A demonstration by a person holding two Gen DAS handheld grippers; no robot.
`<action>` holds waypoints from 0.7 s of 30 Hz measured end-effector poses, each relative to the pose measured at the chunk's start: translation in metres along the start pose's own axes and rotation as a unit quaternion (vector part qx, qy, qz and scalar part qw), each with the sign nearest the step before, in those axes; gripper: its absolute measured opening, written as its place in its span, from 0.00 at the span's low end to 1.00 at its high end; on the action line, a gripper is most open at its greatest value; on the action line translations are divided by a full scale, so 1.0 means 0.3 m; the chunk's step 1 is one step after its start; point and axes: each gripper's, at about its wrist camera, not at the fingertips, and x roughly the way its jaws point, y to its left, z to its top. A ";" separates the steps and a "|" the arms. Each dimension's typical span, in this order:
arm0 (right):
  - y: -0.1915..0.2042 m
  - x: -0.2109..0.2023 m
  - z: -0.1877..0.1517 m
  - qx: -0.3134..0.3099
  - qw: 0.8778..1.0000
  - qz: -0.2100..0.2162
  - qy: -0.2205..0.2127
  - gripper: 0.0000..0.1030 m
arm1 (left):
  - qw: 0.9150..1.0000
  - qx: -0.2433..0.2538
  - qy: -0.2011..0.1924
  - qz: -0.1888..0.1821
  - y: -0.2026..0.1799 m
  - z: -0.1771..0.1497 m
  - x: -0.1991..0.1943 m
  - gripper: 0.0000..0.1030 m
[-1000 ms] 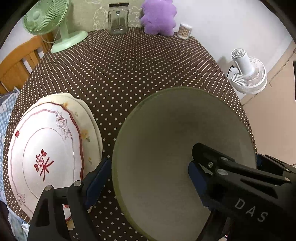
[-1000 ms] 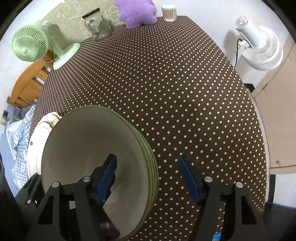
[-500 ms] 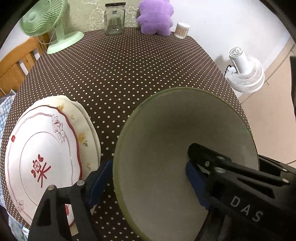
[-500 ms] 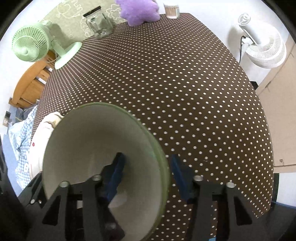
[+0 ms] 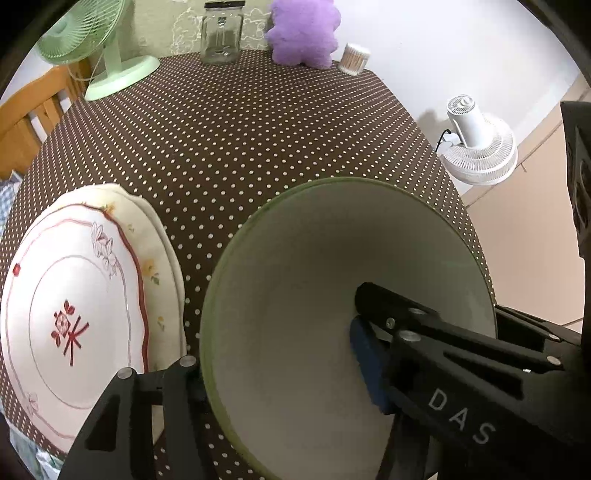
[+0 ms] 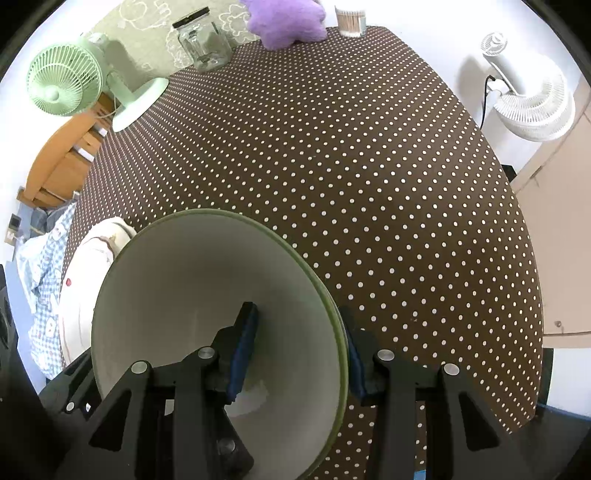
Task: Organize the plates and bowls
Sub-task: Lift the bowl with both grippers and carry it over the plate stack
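Bowl (image 5: 295,314): pale grey-cream inside, olive-green rim.
Plates (image 5: 74,314), lower left: white, dark-red scalloped line, red flower motif; under-plate cream with small yellow flowers.
Tablecloth (image 5: 258,147): dark brown, white polka dots.
Fan (image 5: 92,48), upper left: mint green.
Plush (image 5: 303,33), top: purple.
Grippers: black, blue pads (image 6: 245,347).
Floor fan (image 5: 480,147), right: white.

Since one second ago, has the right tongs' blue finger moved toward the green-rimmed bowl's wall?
Yes. In the right wrist view both blue fingers have closed inward and now clamp the wall of the green-rimmed bowl, which stands on the brown dotted tablecloth.
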 end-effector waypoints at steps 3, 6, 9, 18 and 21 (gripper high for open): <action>-0.001 -0.008 0.000 -0.005 1.000 0.003 0.002 0.46 | 1.000 -0.010 -0.003 0.003 -0.007 0.000 -0.013 0.57; -0.006 -0.029 0.008 -0.014 1.000 0.005 0.000 0.46 | 1.000 -0.016 -0.009 0.005 -0.014 -0.001 -0.032 0.57; -0.021 -0.055 0.026 -0.022 1.000 0.011 -0.001 0.46 | 1.000 -0.021 -0.011 0.011 -0.021 0.006 -0.060 0.57; -0.026 -0.151 0.053 -0.049 0.998 0.035 -0.017 0.46 | 0.998 -0.046 -0.034 0.030 -0.041 0.027 -0.158 0.57; -0.016 -0.173 0.049 -0.060 0.997 0.038 -0.020 0.47 | 0.997 -0.053 -0.038 0.033 -0.043 0.019 -0.178 0.57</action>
